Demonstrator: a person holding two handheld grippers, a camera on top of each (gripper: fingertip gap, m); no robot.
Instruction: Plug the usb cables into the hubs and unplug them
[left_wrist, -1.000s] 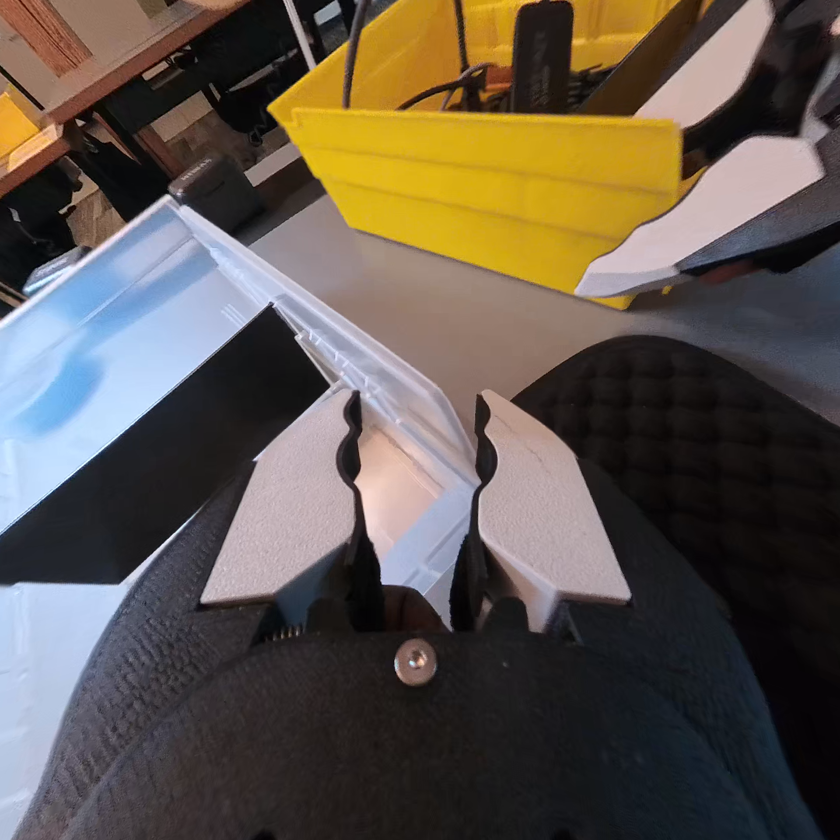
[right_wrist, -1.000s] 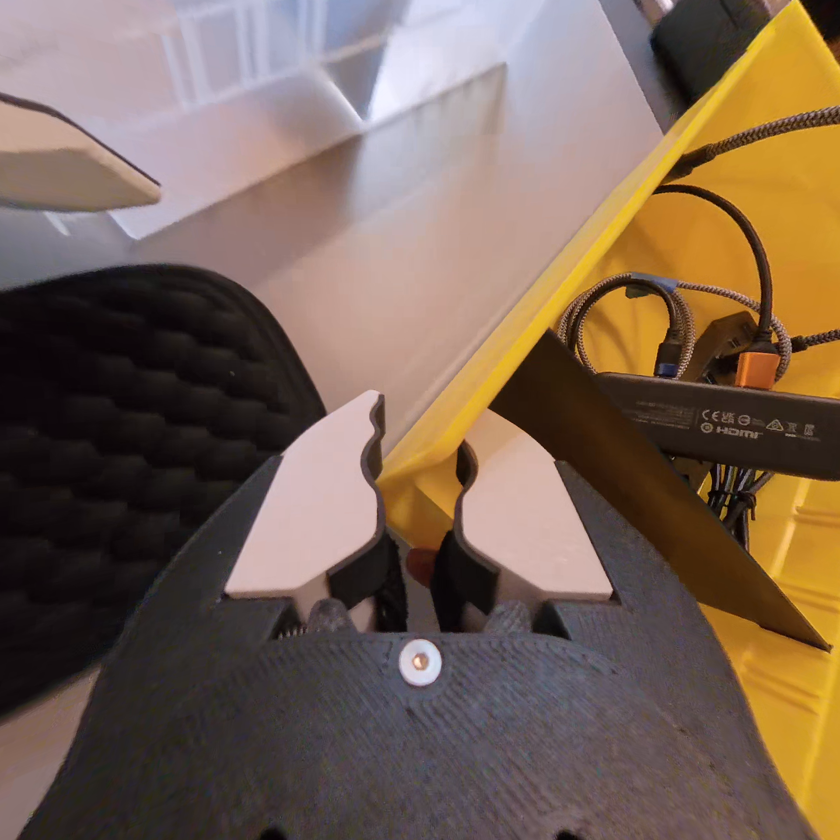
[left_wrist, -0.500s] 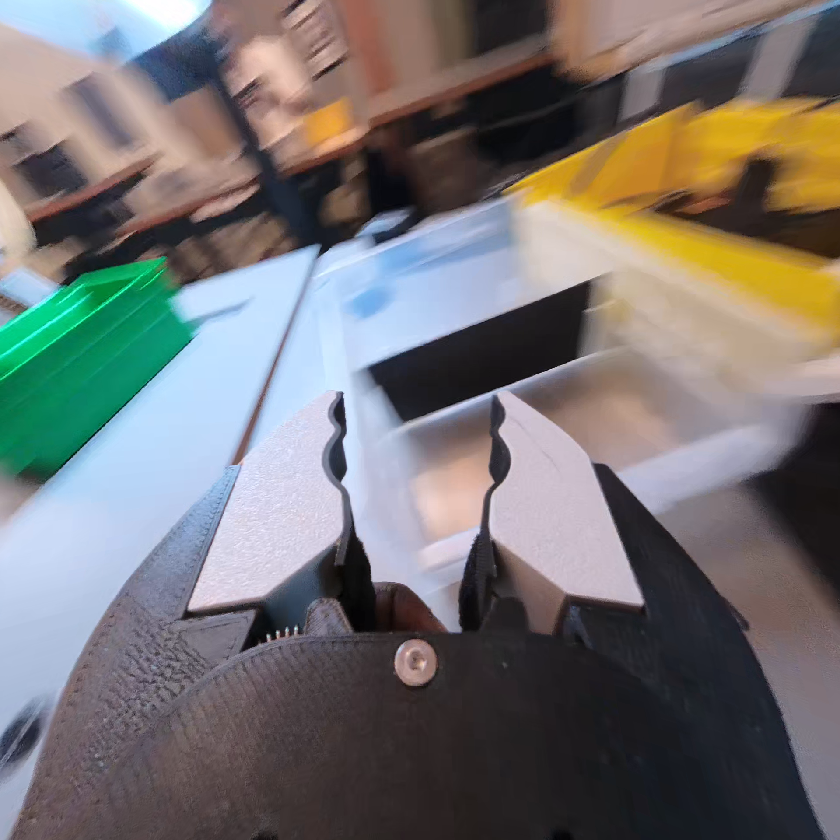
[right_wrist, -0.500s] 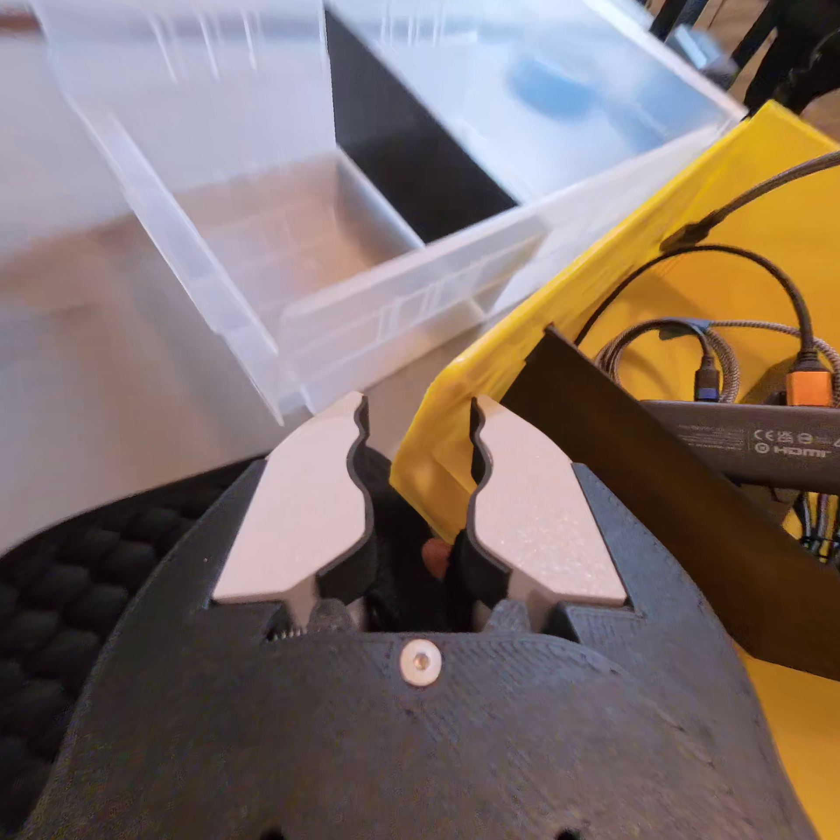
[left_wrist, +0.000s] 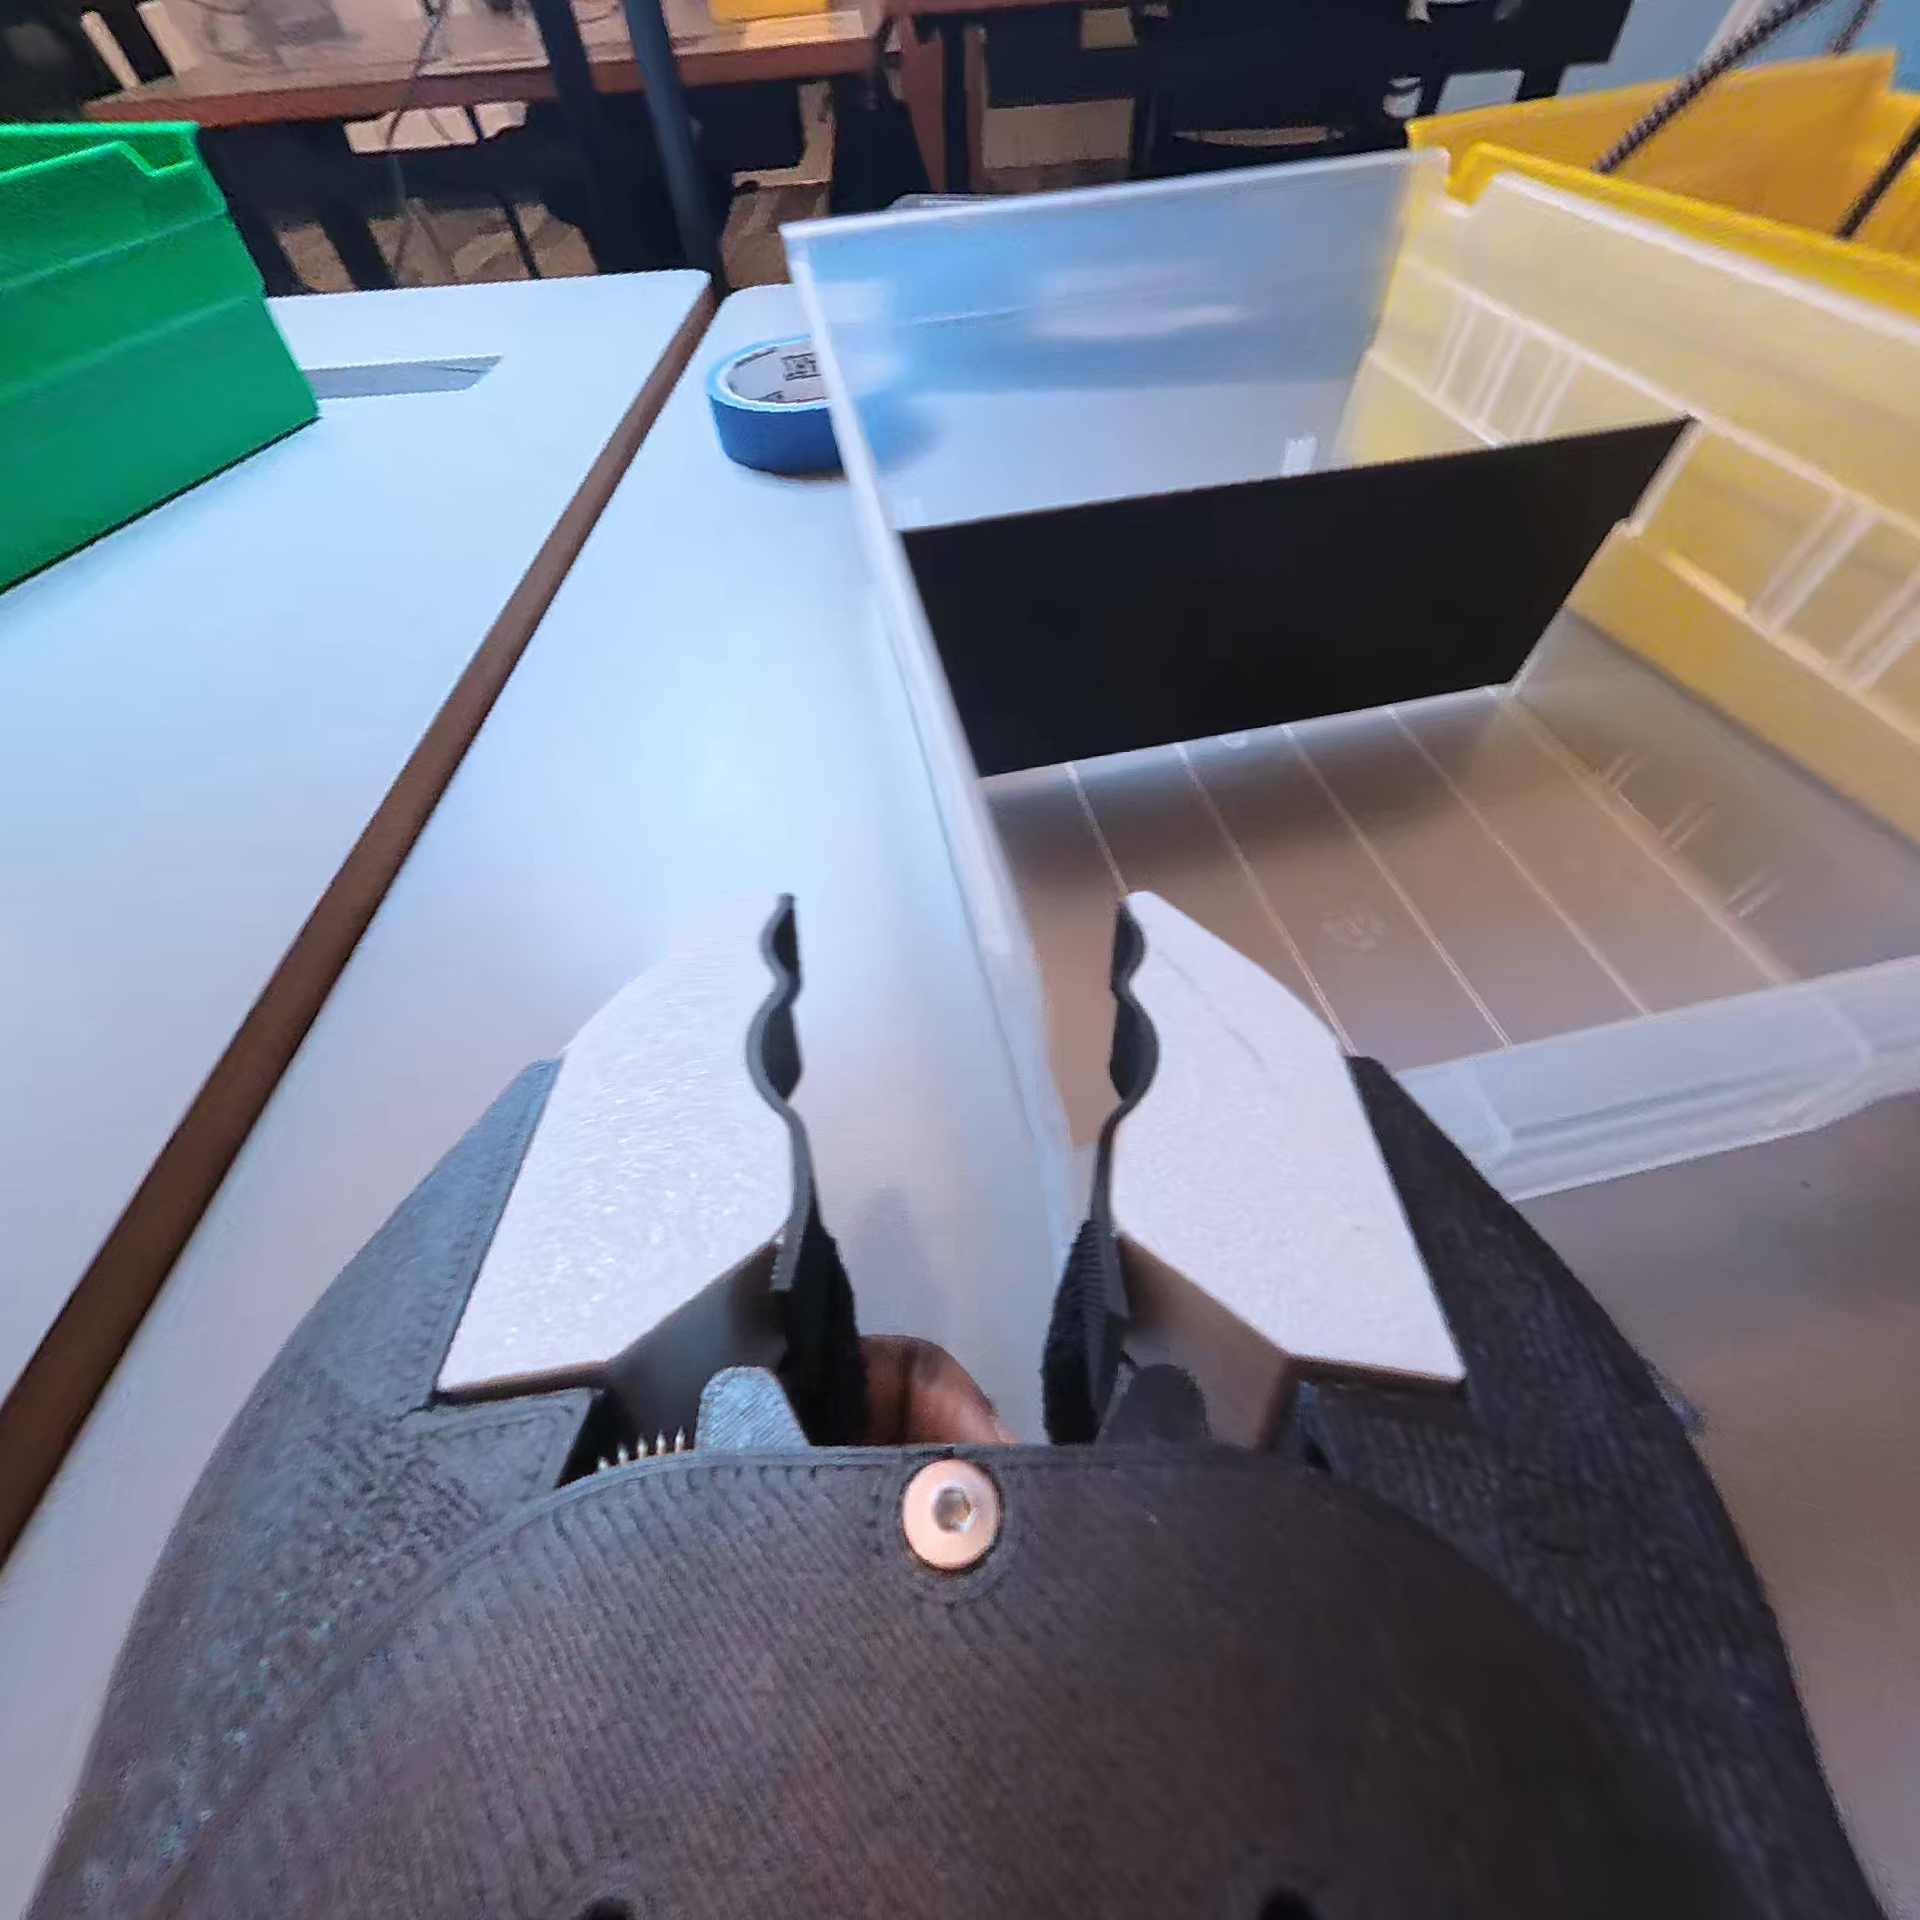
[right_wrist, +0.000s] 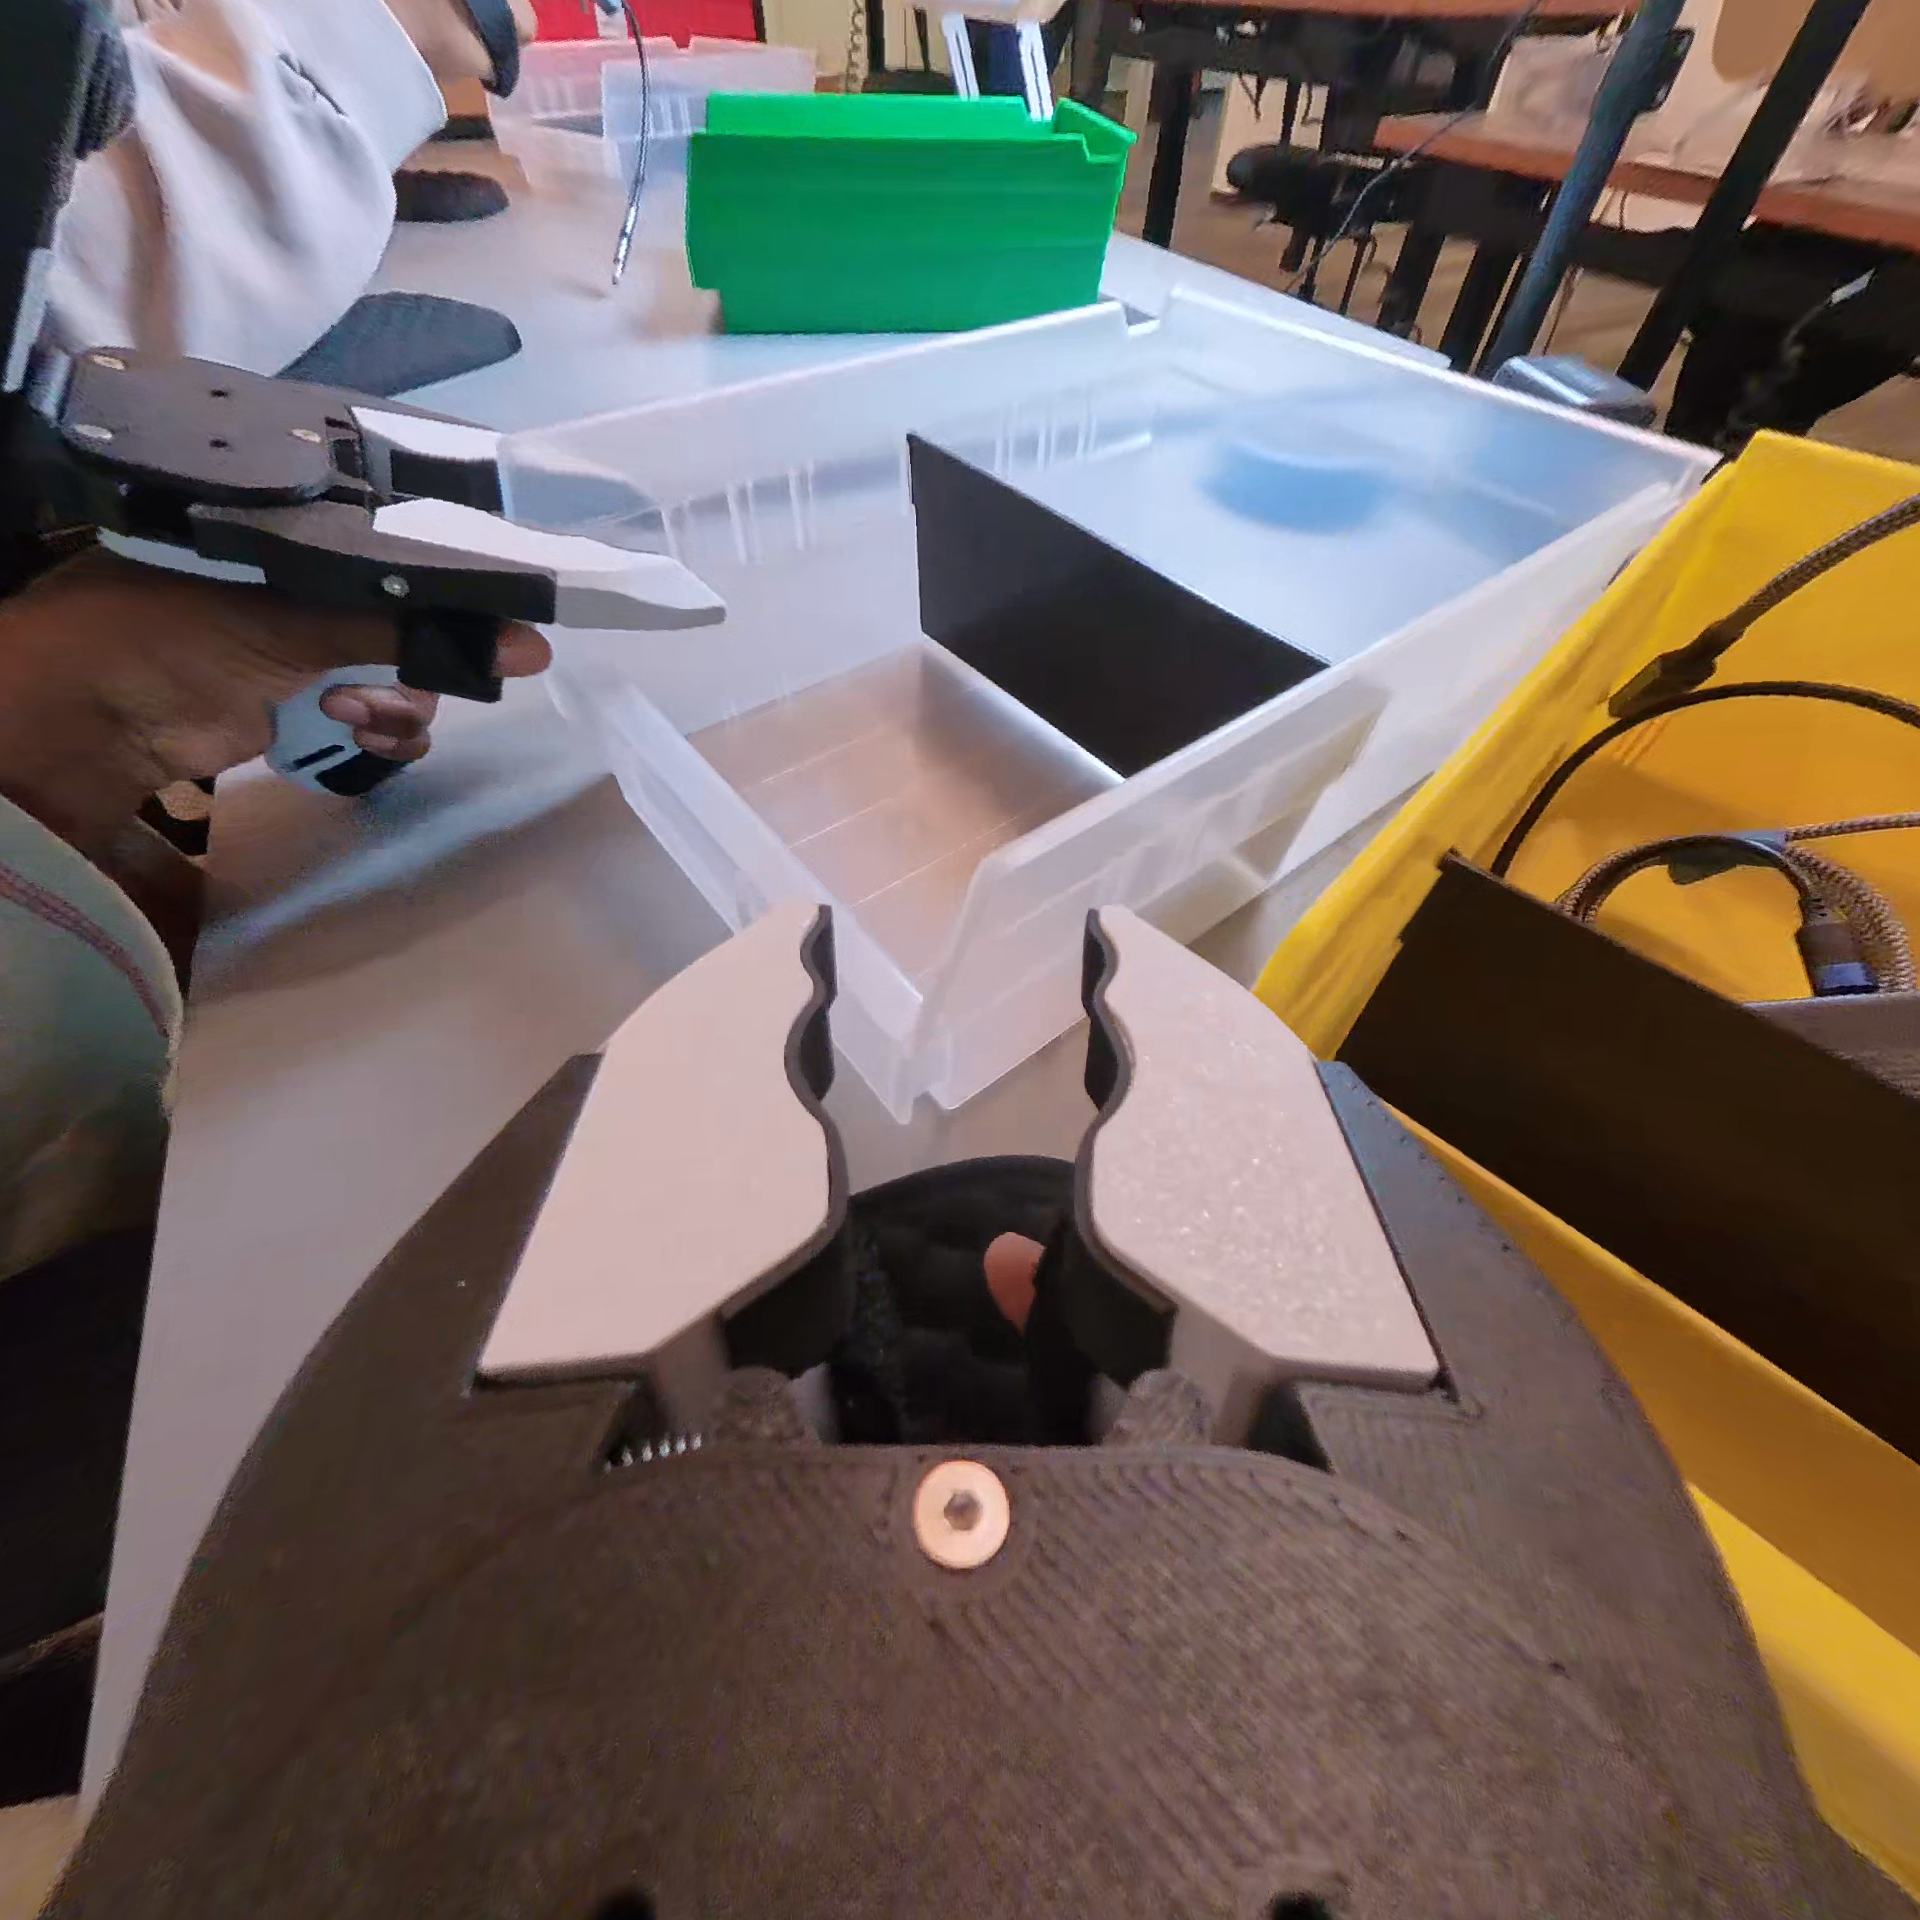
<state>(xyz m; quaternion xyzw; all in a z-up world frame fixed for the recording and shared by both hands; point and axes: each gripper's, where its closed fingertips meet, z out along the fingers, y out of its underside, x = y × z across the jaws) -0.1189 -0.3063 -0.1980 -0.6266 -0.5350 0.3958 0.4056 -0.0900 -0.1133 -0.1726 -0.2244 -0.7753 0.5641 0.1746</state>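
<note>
Both claws are hanging released and empty over the table (left_wrist: 665, 790): the left claw (left_wrist: 951, 997) is straddling the near-left wall of the clear bin (left_wrist: 1558, 1091) with its fingers spread wide, while the right claw (right_wrist: 956, 997) is pointing at that bin's near corner, its jaws likewise parted around nothing. The task's things are sitting in the yellow bin (right_wrist: 1382, 935) along the table's right side; braided usb cables (right_wrist: 1849, 904) are coiling there behind a black divider (right_wrist: 1621, 1091), and the hubs are mostly hiding behind that divider, so their ports cannot be made out from here. The likeliest trouble, as I judge it, is the left claw catching the clear wall between its fingers and dragging or tipping the light bin as it is swinging toward the cables. The right claw could also snag the yellow rim or the divider's slanted edge, and a hasty grab might be pulling on a cable loop rather than a plug. Open room is lying on the bare table left of the clear bin, where only a blue tape roll (left_wrist: 769, 400) is resting near the far edge and a green bin (left_wrist: 114, 332) is standing on the neighbouring table.
</note>
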